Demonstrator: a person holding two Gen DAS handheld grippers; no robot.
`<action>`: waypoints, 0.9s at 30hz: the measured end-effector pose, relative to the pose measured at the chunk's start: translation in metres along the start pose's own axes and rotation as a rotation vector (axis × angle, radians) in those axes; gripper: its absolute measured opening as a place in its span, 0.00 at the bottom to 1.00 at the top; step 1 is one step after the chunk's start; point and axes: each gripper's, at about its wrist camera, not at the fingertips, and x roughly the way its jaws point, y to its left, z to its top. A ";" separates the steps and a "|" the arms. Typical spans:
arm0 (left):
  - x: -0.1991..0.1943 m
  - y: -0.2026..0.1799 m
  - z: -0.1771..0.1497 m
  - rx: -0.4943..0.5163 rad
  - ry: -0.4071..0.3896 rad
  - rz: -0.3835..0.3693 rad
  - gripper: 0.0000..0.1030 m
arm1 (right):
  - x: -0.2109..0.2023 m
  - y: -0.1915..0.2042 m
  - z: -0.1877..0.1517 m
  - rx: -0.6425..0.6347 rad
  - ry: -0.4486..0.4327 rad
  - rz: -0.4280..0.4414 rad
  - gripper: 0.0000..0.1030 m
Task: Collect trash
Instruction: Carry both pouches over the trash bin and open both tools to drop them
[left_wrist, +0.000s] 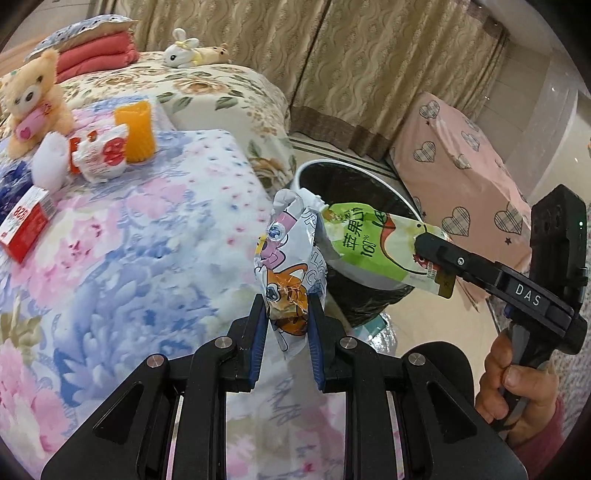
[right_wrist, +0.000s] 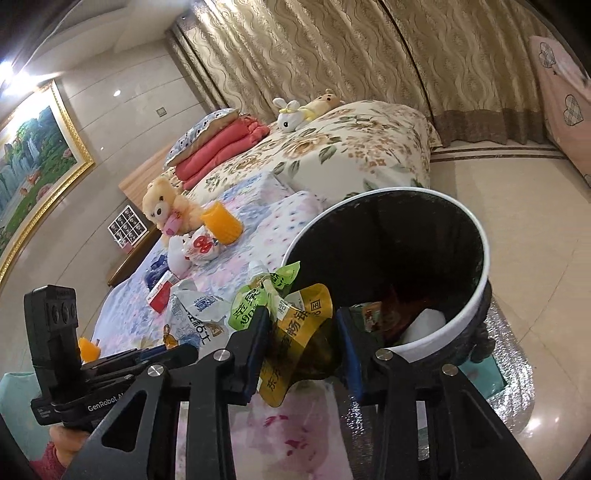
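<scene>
My left gripper (left_wrist: 287, 314) is shut on a crumpled white wrapper with a cartoon fox (left_wrist: 286, 258), held up over the bed's edge. To its right, my right gripper (left_wrist: 424, 243) is shut on a green and yellow juice pouch (left_wrist: 365, 247), which hangs over the near rim of the white bin with a black liner (left_wrist: 369, 177). In the right wrist view the pouch (right_wrist: 295, 328) sits between the blue pads of the right gripper (right_wrist: 301, 317). The bin (right_wrist: 480, 236) lies just beyond, with trash at its bottom. The left gripper (right_wrist: 181, 349) and its wrapper (right_wrist: 195, 314) show at lower left.
On the floral blanket (left_wrist: 147, 240) lie a red-and-white packet (left_wrist: 99, 151), an orange cup (left_wrist: 136, 131), a white tissue wad (left_wrist: 50, 162), a red box (left_wrist: 27, 225) and a teddy bear (left_wrist: 33, 99). A pink heart-patterned cover (left_wrist: 461, 177) stands right of the bin. Curtains hang behind.
</scene>
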 end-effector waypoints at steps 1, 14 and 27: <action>0.001 -0.001 0.001 0.002 0.002 -0.003 0.19 | -0.001 0.000 0.000 -0.001 -0.003 -0.002 0.36; 0.010 -0.021 0.018 0.039 0.004 -0.028 0.19 | -0.010 -0.026 0.011 0.057 -0.049 -0.021 0.36; 0.031 -0.054 0.042 0.095 0.014 -0.059 0.19 | -0.020 -0.051 0.025 0.089 -0.073 -0.071 0.36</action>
